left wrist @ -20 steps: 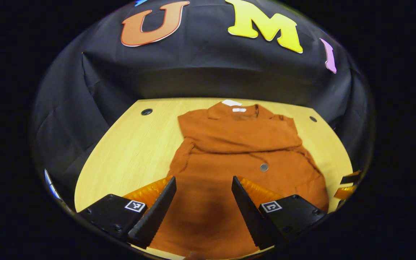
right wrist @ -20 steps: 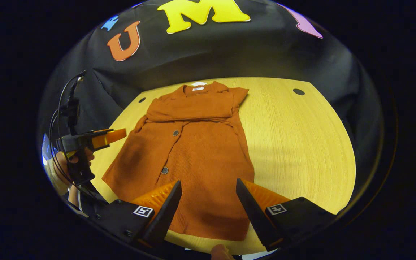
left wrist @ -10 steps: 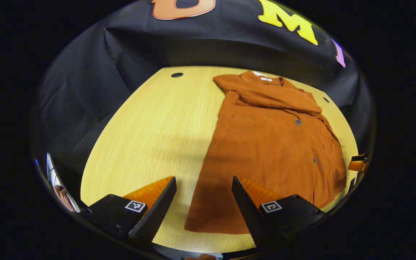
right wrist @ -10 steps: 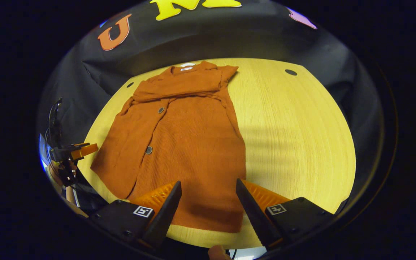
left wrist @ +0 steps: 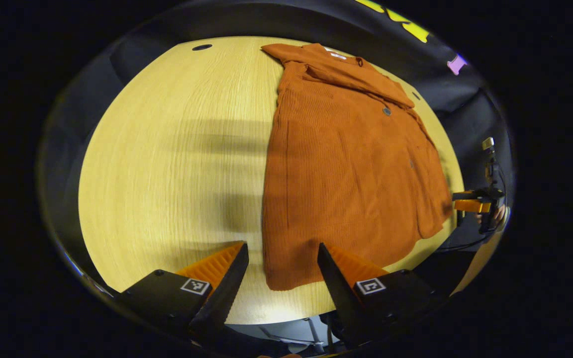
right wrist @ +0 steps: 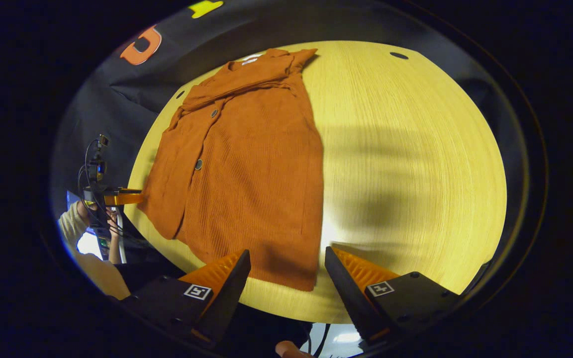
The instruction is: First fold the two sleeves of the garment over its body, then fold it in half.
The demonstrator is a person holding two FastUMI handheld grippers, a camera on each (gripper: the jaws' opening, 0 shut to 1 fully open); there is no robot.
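A rust-orange buttoned garment (left wrist: 351, 164) (right wrist: 246, 159) lies flat on the wooden table (left wrist: 177, 149), collar far, hem near, with both sleeves folded across its chest. My left gripper (left wrist: 281, 263) is open, hovering above the hem's left corner, nothing between its fingers. My right gripper (right wrist: 286, 268) is open too, hovering over the hem's right corner. In the left gripper view the right gripper (left wrist: 473, 205) shows at the far right edge. The left gripper (right wrist: 112, 198), held by a hand, shows at the left of the right gripper view.
The table's (right wrist: 406, 164) bare wood spreads to either side of the garment, with small dark holes (left wrist: 201, 47) (right wrist: 399, 55) near the far corners. Black cloth walls close the back. The table's near edge lies just below both grippers.
Both grippers have risen and pulled back toward the near table edge, tilting downward; the garment's hem corners now sit between each pair of open fingers. The garment has not moved.
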